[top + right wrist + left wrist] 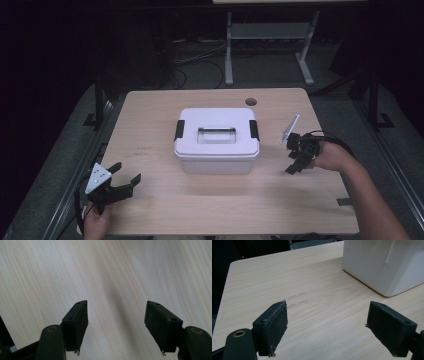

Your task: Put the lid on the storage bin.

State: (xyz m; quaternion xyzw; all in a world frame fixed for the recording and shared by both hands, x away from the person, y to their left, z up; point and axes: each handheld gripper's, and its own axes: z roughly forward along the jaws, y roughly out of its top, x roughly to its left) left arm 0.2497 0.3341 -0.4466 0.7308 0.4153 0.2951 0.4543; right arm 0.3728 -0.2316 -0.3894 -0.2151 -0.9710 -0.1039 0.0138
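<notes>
**Between my tongs, a shut white box**

Nearest me, my left tongs (122, 181) hang over the table's (150, 210) front left corner, jaws wide apart, gripping nothing. Ahead and to their right stands the box (216, 141), lid on, black latches at both ends, well apart from both tongs. Beyond its right end, my right tongs (293, 157) point down at bare wood, jaws spread and empty.

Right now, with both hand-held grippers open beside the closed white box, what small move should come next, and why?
Probably bring the right hand-held gripper in toward the black latch on its side of the white box. Both latches look closed, the lid is on, and both grippers, the left hand-held gripper too, hold nothing.
</notes>
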